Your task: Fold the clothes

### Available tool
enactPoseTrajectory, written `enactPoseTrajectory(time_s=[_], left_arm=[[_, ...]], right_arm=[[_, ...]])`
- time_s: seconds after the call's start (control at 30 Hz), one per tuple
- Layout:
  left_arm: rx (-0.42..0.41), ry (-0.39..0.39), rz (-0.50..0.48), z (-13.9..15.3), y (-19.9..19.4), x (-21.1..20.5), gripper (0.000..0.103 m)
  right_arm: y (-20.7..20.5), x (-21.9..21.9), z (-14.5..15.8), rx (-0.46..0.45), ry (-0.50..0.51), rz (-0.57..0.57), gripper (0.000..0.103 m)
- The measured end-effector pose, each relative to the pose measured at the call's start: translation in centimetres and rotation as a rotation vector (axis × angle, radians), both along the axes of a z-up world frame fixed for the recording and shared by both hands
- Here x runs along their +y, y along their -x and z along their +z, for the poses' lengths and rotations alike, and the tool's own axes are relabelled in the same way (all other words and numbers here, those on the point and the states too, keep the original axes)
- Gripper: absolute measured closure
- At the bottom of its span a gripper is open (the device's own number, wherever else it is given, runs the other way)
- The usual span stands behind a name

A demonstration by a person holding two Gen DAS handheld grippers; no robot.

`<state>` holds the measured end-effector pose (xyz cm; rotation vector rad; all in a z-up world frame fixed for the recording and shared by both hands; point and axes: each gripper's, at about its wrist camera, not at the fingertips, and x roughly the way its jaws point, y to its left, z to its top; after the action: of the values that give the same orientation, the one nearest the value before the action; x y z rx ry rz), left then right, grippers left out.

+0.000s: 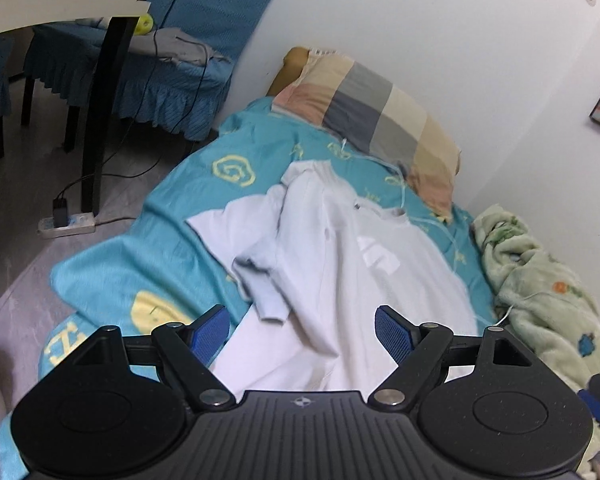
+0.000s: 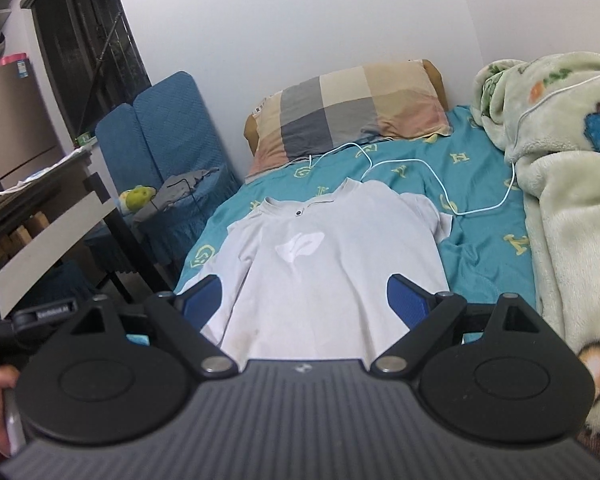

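A white T-shirt with a pale leaf print lies front up on the teal bedsheet, collar toward the pillow. In the left wrist view one sleeve is folded in over the chest. My left gripper hovers open above the shirt's lower part, blue pads wide apart with nothing between them. My right gripper is also open over the shirt's hem area, holding nothing. A hand shows at the lower left edge of the right wrist view.
A checked pillow lies at the head of the bed against the wall. A pale green fleece blanket is bunched along the right side. A white cable trails over the sheet. Blue-covered chairs, a table leg and a power strip stand to the left.
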<state>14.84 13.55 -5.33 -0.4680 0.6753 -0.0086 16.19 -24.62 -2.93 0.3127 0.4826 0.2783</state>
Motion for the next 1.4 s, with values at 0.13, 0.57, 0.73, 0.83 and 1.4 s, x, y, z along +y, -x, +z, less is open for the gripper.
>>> enactPoseTrajectory(time_s=[0.13, 0.57, 0.73, 0.83, 1.4], left_arm=[[0.013, -0.02, 0.018, -0.2, -0.5, -0.3, 0.022], [0.097, 0.098, 0.188, -3.7, -5.5, 3.4, 0.022], [0.116, 0.176, 0.244, -6.0, -7.8, 5.0, 0.027], [0.102, 0.226, 0.255, -7.1, -9.0, 5.6, 0.031], [0.027, 0.326, 0.363, -11.1, -15.6, 8.6, 0.052]], right_arm=[[0.1, 0.2, -0.1, -0.015, 0.012, 0.005, 0.012], [-1.5, -0.2, -1.6, 0.045, -0.01, -0.007, 0.012], [-2.6, -0.8, -2.4, 0.093, -0.047, -0.023, 0.012], [-3.3, -1.0, -2.6, 0.109, -0.08, -0.02, 0.012], [-6.3, -1.0, -5.8, 0.198, -0.122, -0.006, 0.012]])
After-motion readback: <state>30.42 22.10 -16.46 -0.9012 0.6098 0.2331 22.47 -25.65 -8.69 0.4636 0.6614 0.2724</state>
